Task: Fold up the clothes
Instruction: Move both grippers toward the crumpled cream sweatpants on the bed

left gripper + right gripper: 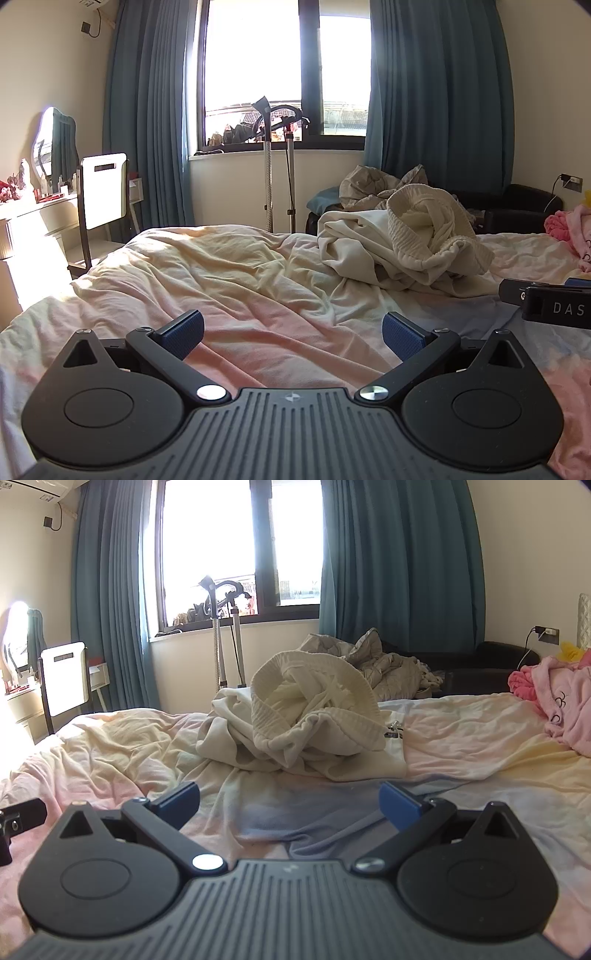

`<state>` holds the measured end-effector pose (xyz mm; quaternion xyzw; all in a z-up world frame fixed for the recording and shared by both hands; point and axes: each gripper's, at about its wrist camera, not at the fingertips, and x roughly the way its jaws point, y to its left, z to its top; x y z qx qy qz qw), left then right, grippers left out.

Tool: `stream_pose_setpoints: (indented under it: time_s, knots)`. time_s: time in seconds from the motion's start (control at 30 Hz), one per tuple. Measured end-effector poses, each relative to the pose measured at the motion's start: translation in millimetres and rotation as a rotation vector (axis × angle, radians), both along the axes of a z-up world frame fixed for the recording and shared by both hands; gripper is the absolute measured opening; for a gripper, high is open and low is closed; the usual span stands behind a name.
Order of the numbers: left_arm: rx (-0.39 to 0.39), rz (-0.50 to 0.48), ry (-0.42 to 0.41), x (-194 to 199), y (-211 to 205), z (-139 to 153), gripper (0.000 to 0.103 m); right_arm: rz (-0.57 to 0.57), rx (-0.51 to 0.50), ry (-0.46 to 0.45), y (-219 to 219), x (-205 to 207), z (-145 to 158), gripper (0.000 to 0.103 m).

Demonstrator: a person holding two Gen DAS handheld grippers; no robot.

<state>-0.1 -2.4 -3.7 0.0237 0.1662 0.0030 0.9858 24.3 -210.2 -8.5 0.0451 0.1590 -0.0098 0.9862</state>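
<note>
Nothing's been folded yet: both the left tool (291, 330) and right tool (290, 803) are held spread wide, empty. The cream clothes heap (295, 720) at 12 o'clock on the bed (480, 738) probably needs grabbing and spreading first.

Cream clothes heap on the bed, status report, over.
Left gripper open, empty. Right gripper open, empty. Crumpled cream knit clothes heap unfolded on the pastel bed sheet, untouched. Nothing between grippers and heap.
</note>
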Motion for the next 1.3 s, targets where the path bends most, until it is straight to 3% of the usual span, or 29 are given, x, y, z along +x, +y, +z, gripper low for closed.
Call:
stream_pose_setpoints:
  time_s: [0.8,1.13,1.3]
  knots:
    - [0.006,0.030,0.035,4.4,0.4,-9.3,0.103,0.007,0.003,-0.027,-1.1,3.4,11.0,0.103]
    - [0.025,0.035,0.054,7.2,-3.9,-16.1,0.103,-0.012,0.059,-0.040,-21.7,6.7,21.9,0.103]
    - [0.043,0.056,0.054,7.0,-3.0,-17.5,0.103,0.031,0.010,-0.062,-28.2,8.8,34.9,0.103]
